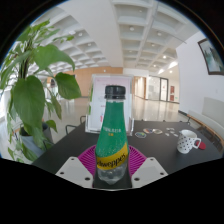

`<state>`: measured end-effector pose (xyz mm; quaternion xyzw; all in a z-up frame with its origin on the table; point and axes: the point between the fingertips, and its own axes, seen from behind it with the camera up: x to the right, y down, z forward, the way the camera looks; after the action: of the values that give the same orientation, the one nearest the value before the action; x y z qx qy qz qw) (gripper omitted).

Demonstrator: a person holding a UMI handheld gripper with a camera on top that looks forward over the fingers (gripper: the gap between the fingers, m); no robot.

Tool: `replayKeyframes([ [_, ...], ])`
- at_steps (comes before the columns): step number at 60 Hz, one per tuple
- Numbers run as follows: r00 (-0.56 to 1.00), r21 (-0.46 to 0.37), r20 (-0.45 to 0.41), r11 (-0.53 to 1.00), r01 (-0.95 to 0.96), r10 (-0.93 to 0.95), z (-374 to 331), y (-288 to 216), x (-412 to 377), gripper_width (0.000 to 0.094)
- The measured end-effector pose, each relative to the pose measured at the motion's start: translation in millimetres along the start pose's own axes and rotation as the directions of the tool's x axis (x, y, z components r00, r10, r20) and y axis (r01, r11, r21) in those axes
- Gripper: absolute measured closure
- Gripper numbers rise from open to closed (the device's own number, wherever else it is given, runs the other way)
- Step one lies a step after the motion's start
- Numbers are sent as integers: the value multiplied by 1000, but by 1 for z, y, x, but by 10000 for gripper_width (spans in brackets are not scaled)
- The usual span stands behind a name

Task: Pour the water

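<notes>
A clear plastic bottle [113,135] with a black cap, a green and yellow label and water in its base stands upright between my gripper's fingers. My gripper [112,165] is shut on it: both magenta pads [88,157] press its lower sides. A white mug [187,141] with a red pattern stands on the dark round table [155,140], to the right and beyond the fingers.
A leafy green plant [32,85] stands at the left of the table. Small printed marks lie on the tabletop near the mug. Beyond the table is a bright hall with white ceiling beams and a doorway.
</notes>
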<state>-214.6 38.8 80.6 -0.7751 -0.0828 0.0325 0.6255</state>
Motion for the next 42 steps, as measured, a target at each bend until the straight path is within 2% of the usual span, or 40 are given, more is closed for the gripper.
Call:
replayKeyframes([
  [5,998,38,35,998,-48,47,-7,-27,-1,551],
  [10,978,93,123,980,-179,167,-20,-68,-1,551],
  [14,930,124,225,939,-321,289,-29,-112,-1,553],
  [18,816,110,362,849,-517,450,-38,-154,8,553],
  [23,570,22,529,661,-750,629,-49,-200,30,550],
  [28,272,-100,634,425,-900,724,-51,-235,68,552],
  [34,-68,-253,662,136,-958,746,-38,-241,127,554],
  [35,-116,-273,655,90,-958,747,-63,-249,120,553],
  [37,-224,-320,654,-5,-948,723,-27,-238,148,555],
  [42,-431,-408,620,-200,-891,656,-4,-218,190,554],
])
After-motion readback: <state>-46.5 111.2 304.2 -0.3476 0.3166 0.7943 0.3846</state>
